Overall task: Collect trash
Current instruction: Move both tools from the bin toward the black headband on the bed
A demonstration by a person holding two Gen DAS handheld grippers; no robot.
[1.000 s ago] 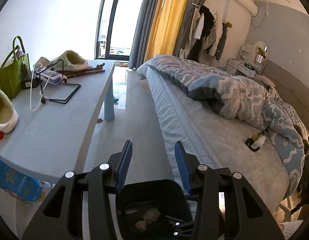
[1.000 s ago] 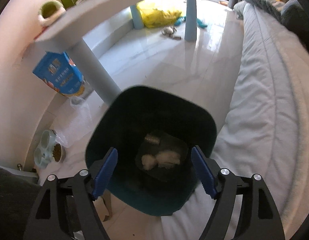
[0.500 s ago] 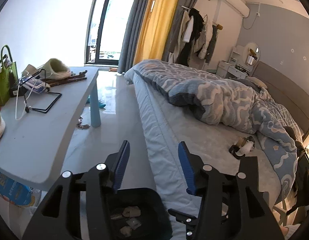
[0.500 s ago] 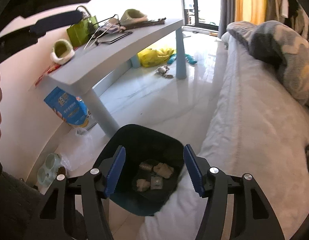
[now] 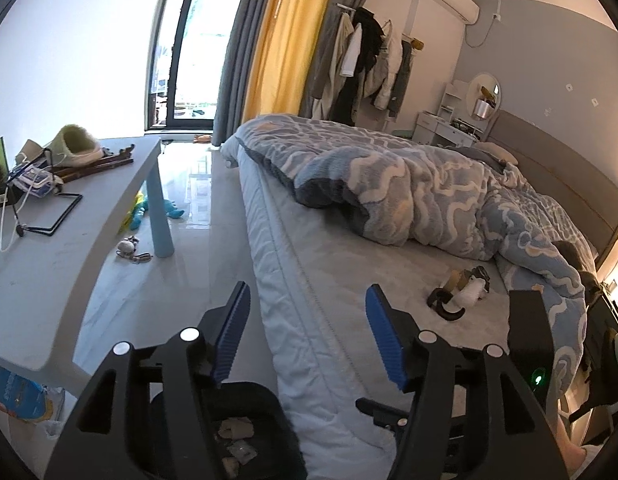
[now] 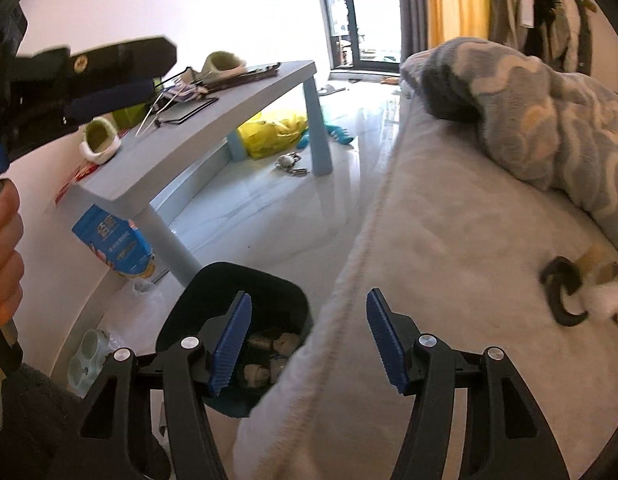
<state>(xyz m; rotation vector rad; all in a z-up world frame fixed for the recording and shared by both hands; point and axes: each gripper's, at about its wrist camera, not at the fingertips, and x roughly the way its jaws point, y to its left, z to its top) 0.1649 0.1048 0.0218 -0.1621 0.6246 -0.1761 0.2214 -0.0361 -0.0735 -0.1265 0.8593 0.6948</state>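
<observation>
A dark trash bin (image 6: 245,284) stands on the floor against the bed's near corner, with several crumpled paper scraps (image 6: 285,342) inside; it also shows in the left wrist view (image 5: 245,400). A small heap of trash, a black ring with white and tan bits (image 5: 461,290), lies on the bed sheet (image 6: 581,292). My left gripper (image 5: 305,336) is open and empty above the bed edge. My right gripper (image 6: 307,338) is open and empty over the bin's rim and the mattress corner.
A grey-blue table (image 5: 41,248) at the left carries slippers, a wire stand and a green bag. The bed (image 5: 349,264) with a rumpled blue quilt (image 5: 409,188) fills the right. A yellow bag (image 6: 273,132), toys and a blue package (image 6: 117,240) lie on the floor.
Both grippers have risen and tilted up from the bin toward the bed. The trash on the sheet has come into the right wrist view. Both stay open.
</observation>
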